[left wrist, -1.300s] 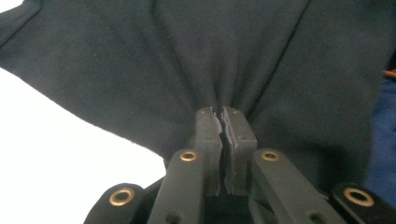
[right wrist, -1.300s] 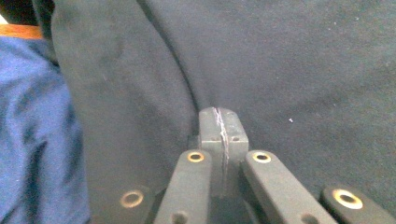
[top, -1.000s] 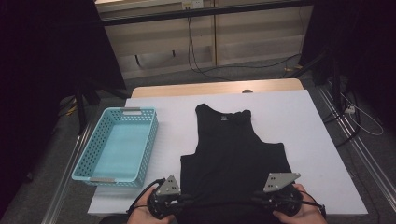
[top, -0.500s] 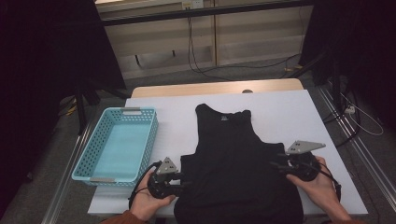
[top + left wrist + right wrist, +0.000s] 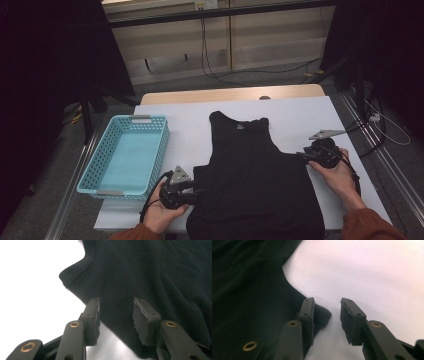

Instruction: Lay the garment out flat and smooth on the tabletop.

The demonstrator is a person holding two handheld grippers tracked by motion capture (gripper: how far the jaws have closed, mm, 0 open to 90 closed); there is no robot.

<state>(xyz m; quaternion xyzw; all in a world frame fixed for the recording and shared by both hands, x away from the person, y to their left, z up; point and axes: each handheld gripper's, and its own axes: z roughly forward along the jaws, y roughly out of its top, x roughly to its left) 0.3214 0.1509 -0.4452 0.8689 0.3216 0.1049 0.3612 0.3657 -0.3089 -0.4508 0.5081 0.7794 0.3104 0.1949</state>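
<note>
A black tank top (image 5: 255,180) lies flat on the white table (image 5: 190,130), neck away from me and hem at the front edge. My left gripper (image 5: 196,192) points at its lower left side. In the left gripper view the open left gripper (image 5: 115,312) has the tank top's (image 5: 150,270) side edge between jaws that have just been closing a little, pads clear of it. My right gripper (image 5: 301,156) sits at the right underarm corner. Seen from its own camera, the right gripper (image 5: 327,312) is open, its jaws also just narrowing, with the tank top's (image 5: 242,277) corner poking into the gap.
A light blue perforated basket (image 5: 150,122) stands on the table's left side, close to my left hand. Bare white tabletop lies beyond the shirt and to its right. Cables and dark stands surround the table on the floor.
My right gripper has moved away from me, from the hem up the shirt's right side to the underarm corner. The left has shifted slightly forward along the left side. Both have opened off the hem.
</note>
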